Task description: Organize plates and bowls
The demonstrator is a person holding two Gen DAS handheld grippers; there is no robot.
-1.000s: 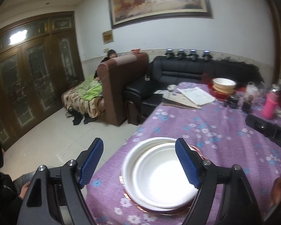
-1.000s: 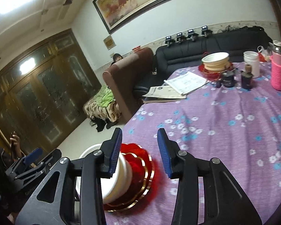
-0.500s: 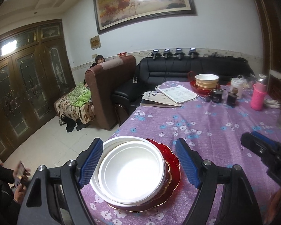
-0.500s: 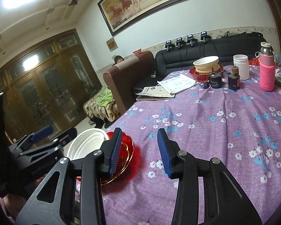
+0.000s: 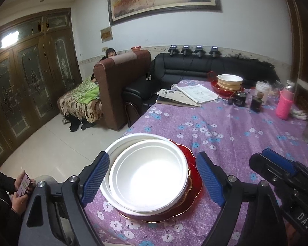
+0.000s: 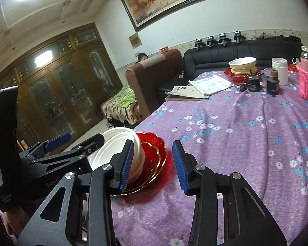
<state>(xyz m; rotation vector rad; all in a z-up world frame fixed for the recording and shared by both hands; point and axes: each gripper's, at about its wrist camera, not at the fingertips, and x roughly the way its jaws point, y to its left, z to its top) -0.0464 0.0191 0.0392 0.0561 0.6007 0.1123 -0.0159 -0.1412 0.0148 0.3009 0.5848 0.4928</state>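
Two nested white bowls [image 5: 148, 174] sit on a red, gold-rimmed plate [image 5: 192, 192] at the near left edge of the purple flowered table [image 5: 225, 135]. My left gripper [image 5: 152, 178] is open, its jaws wide on either side of the bowls, not touching them. The same bowls [image 6: 121, 149] and red plate [image 6: 154, 153] show in the right wrist view. My right gripper [image 6: 152, 164] is open and empty just right of the plate; it also shows in the left wrist view [image 5: 277, 170]. A second stack of bowls on a red plate [image 5: 230, 82] stands at the table's far side.
Papers [image 5: 186, 96], dark jars [image 5: 256, 102], a white container [image 5: 261, 89] and a pink bottle [image 5: 284, 104] stand at the far end. A black sofa [image 5: 195, 71] and brown armchair [image 5: 121, 86] lie beyond. A seated person holds a phone [image 5: 23, 184] at lower left.
My left gripper has shifted so the bowls sit centred between its jaws again. My right gripper has moved closer to the plate's right side. Both stay open.
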